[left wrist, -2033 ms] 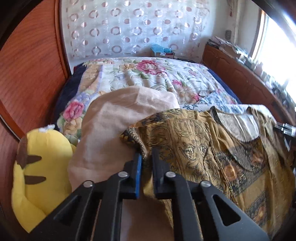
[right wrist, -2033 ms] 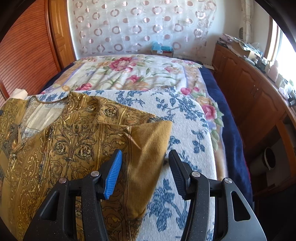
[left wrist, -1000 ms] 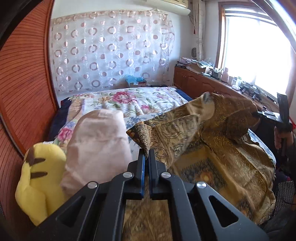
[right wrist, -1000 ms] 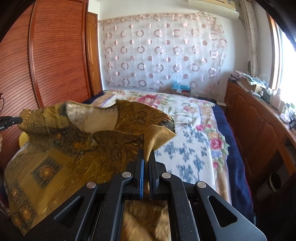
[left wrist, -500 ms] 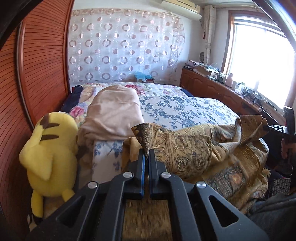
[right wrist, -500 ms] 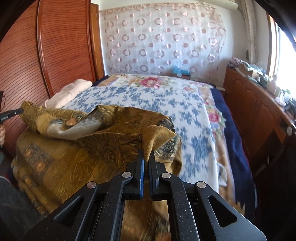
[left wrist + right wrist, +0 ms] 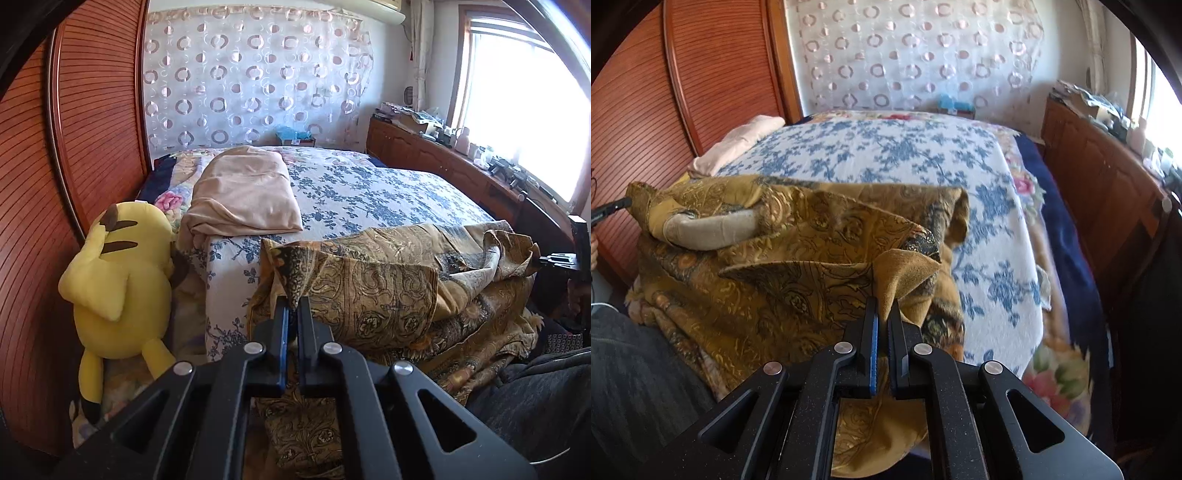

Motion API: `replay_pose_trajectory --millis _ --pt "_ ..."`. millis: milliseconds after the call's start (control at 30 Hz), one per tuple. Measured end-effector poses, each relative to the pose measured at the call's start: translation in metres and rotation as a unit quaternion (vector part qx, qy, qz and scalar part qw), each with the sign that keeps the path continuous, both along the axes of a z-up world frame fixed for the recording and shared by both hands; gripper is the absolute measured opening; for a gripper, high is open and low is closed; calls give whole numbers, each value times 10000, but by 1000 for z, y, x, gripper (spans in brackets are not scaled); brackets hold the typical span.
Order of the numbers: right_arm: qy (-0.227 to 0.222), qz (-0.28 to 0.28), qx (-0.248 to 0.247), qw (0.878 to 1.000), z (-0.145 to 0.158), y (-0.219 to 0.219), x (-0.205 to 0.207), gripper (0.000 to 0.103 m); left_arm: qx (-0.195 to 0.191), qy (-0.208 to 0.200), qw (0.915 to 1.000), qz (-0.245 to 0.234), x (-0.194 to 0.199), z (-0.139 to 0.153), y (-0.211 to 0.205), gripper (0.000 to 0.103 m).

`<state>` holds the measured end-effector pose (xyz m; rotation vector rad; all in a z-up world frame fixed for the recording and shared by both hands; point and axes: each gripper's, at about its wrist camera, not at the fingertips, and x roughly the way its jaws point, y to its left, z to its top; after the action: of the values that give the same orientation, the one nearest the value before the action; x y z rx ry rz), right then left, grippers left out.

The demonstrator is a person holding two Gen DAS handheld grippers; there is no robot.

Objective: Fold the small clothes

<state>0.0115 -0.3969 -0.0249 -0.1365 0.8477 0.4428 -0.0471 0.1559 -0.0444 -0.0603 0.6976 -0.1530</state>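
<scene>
A gold-brown patterned garment [image 7: 391, 291] lies bunched along the near edge of the bed, doubled over itself. My left gripper [image 7: 293, 304] is shut on its left corner, which sticks up between the pads. In the right wrist view the same garment [image 7: 783, 266] spreads across the bed's near end, and my right gripper [image 7: 884, 315] is shut on its mustard right corner. The right gripper's tip [image 7: 554, 260] shows at the far right of the left wrist view, holding the cloth. The left gripper's tip [image 7: 613, 206] shows at the left edge of the right wrist view.
A blue-flowered bedspread [image 7: 369, 195] covers the bed. A folded beige cloth [image 7: 243, 192] lies at its left, a yellow plush toy [image 7: 118, 280] leans beside it against the red wooden headboard [image 7: 55, 166]. A wooden cabinet [image 7: 1108, 177] runs along the right. A person's grey-clad leg [image 7: 628, 376] is near.
Both grippers pulled the garment's top corners toward the near edge and lowered them. The garment, earlier lifted above the bed, now rests folded over itself at the bed's near end.
</scene>
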Motion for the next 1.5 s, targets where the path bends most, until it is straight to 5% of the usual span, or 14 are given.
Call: replay_pose_trajectory --millis 200,300,433,533,567,667,867,1133,1500 --pt "-388 -149 -163 9990 15 -8 -7 5 250 -161 9994 185 0 21 9 8" --pt "-704 -312 -247 9967 35 -16 -5 5 358 -268 9989 166 5 33 12 34" --pt "-964 -413 -263 9941 54 -22 4 7 311 -285 9991 87 23 38 16 48" --pt "-1120 -415 -211 9926 63 -20 16 23 172 -230 9996 77 46 34 16 55" --pt "-1148 -399 -174 9924 64 -19 20 36 160 -201 9996 66 52 31 15 56" --pt "-1193 -283 59 9924 65 -12 35 52 130 -56 9999 49 78 19 12 56" --pt "-876 -164 -83 9960 43 10 77 58 130 347 9993 25 116 -7 2 56" --pt "109 -345 -328 9988 -13 8 127 59 289 929 9952 90 136 -40 2 56" --pt "294 -502 -317 9978 -28 3 131 72 221 1256 9918 28 143 -60 1 56"
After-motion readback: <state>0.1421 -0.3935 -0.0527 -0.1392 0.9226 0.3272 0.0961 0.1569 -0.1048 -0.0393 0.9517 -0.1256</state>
